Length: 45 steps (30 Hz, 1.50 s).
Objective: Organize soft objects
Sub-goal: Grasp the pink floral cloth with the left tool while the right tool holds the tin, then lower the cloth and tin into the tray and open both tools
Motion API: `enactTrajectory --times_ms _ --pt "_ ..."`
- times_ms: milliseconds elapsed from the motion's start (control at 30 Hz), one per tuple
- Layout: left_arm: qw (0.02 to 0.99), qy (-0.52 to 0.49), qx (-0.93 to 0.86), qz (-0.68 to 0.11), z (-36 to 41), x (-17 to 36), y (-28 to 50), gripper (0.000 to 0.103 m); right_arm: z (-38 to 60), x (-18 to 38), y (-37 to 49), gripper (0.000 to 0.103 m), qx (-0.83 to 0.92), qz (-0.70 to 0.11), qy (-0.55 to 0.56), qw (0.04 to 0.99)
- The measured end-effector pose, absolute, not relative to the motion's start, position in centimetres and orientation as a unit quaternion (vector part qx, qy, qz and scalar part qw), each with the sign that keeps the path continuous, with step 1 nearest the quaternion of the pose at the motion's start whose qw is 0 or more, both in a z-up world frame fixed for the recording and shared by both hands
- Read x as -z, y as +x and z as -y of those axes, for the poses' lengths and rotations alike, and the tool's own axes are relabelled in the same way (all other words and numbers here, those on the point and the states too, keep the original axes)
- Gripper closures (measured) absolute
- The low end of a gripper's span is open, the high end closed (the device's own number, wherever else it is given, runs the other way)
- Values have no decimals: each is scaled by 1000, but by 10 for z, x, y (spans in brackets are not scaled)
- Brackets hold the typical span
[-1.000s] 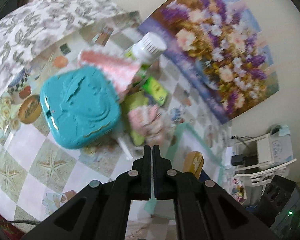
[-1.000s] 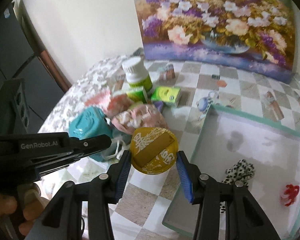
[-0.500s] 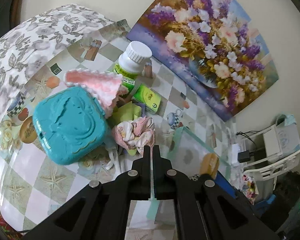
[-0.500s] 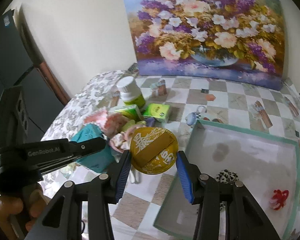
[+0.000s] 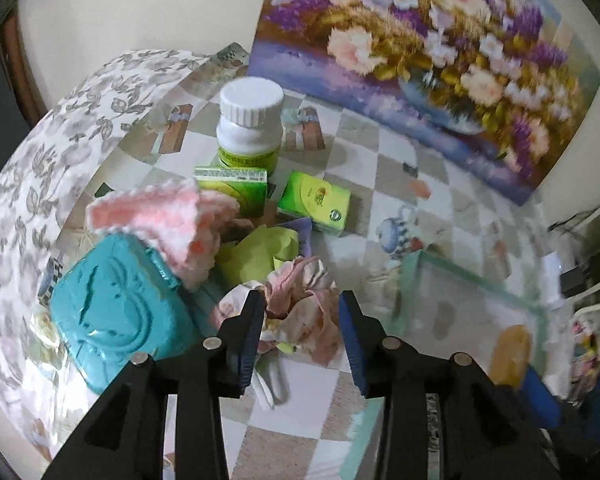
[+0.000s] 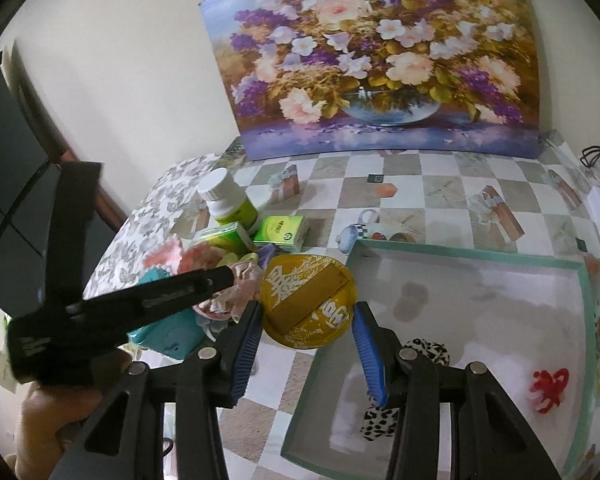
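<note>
Left gripper (image 5: pixel 302 312), at lower centre of its wrist view, stands spread, its blue pads flanking a crumpled pink floral cloth (image 5: pixel 300 300) without yet closing on it. Right gripper (image 6: pixel 306 340) pinches a round yellow disc with a gold band (image 6: pixel 308 306), held just left of the teal-rimmed tray (image 6: pixel 466 258) that fills the lower right of its view. In the tray lie a leopard-print soft piece (image 6: pixel 426 352) and a small red item (image 6: pixel 550 386) — apparently sorted already. Step in hand, by judgement: picking the floral cloth from the heap beside the teal case (image 5: pixel 112 308) and the pink knitted piece (image 5: pixel 168 216). Next move calls for closing on a thick fold — thin cloth may slip — then lifting clear of the yellow-green fabric (image 5: pixel 260 252) beneath and carrying it right to the tray.
</note>
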<state>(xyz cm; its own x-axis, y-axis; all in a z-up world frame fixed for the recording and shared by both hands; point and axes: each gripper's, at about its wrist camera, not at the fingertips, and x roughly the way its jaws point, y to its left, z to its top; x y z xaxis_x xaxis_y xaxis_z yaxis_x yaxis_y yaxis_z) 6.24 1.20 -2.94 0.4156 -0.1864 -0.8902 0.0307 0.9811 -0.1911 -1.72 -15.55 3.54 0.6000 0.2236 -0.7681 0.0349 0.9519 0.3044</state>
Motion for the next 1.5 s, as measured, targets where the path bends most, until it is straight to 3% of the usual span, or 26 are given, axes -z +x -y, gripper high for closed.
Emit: enactTrajectory --times_ms 300,367,567,1167,1500 --pt "832 14 37 -553 8 55 69 64 165 -27 -15 54 -42 -459 151 875" --pt "833 23 29 -552 8 58 69 78 166 -26 -14 54 -41 -468 154 869" --pt "839 12 35 -543 2 53 68 93 166 -27 -14 54 -38 -468 154 869" --pt "879 -61 112 -459 -1 -19 43 96 186 -29 -19 54 -5 -451 175 875" --pt "856 -24 196 -478 66 -6 23 95 261 4 -34 54 155 -479 190 843"
